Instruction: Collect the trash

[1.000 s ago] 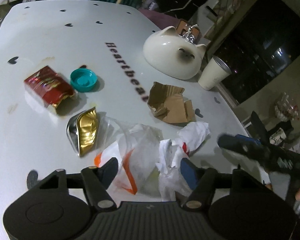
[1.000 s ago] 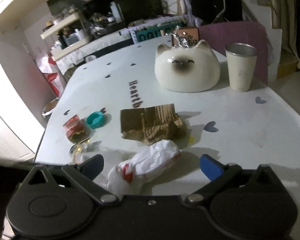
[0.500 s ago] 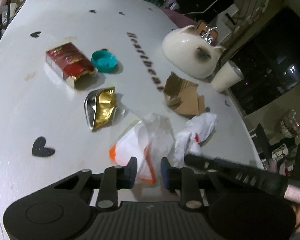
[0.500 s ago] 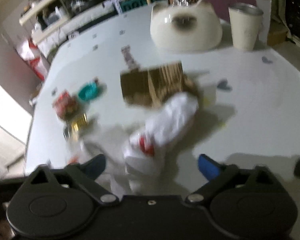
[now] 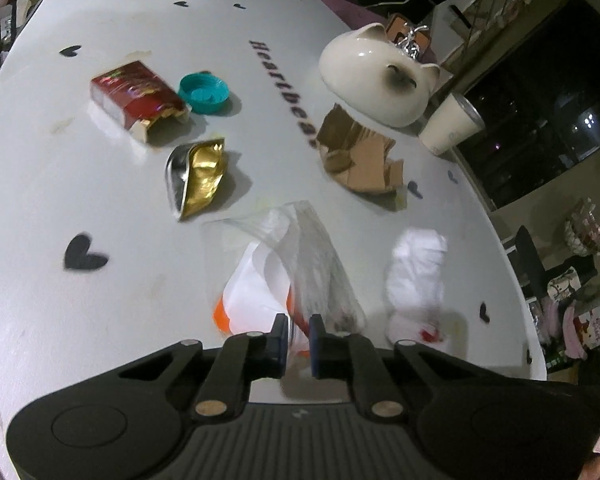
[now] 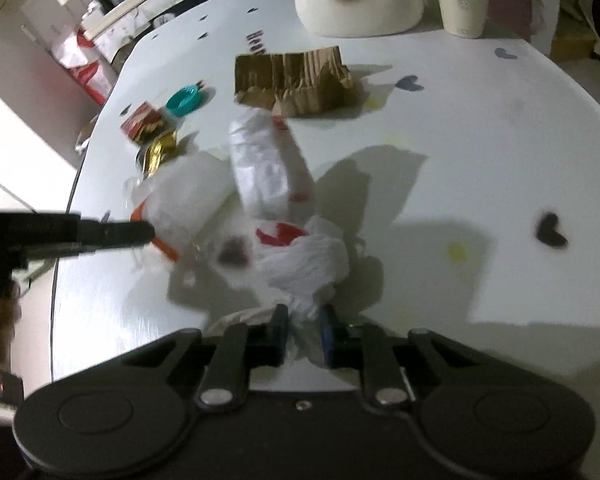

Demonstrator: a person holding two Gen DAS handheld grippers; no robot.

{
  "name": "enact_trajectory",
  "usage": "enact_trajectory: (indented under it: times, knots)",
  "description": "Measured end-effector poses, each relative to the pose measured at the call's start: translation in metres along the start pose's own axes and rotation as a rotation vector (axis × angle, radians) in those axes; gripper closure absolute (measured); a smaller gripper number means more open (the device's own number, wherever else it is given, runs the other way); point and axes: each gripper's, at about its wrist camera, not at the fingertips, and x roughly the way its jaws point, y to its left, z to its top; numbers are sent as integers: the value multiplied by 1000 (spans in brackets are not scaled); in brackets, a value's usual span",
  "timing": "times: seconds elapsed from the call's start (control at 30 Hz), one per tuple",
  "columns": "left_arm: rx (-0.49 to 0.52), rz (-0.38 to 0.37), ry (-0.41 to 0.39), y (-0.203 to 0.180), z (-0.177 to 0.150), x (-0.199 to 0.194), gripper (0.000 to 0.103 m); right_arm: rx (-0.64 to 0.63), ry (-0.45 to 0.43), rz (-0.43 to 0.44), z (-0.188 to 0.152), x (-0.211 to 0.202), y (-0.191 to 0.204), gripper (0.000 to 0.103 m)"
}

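Fingers of the left gripper are closing on the plastic bag at lower centre, the right gripper closing on the white wrapper, ready to lift both.

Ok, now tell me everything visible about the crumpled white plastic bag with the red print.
The white plastic bag is thin, wrinkled film with red print, bunched into a long twisted wad. It stretches from near the torn brown cardboard toward the right hand-held gripper, whose jaws are closing with its near end between them. Its middle looks lifted off the white table, casting a shadow. On its left it lies against the clear bag with orange trim. Motion blur hides finer detail.
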Motion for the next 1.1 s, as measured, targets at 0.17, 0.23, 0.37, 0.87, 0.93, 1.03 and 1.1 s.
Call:
enact_trajectory:
  times: [0.17,0.23,0.37,0.87,0.93,1.03,1.1]
  knots:
    - [-6,16,25,8,-23,-18,93,10,22,17,-25,-18,-5,76]
    - [-12,27,26,12,-32,-27,93,26,18,23,-32,-23,-6,69]
    - [-19,57,10,18,-46,-41,92,92,-31,12,-34,-34,-8,46]
    - [-107,119,-22,21,-55,-44,73,70,-75,-48,-12,7,1,38]
    - [-124,122,-24,22,-57,-43,68,77,-61,-17,-15,10,0,44]
    - [-161,117,-38,23,-59,-42,61,77,-63,13,-18,10,2,53]
    - [-189,105,-49,25,-59,-41,59,82,-56,29,-19,10,2,54]
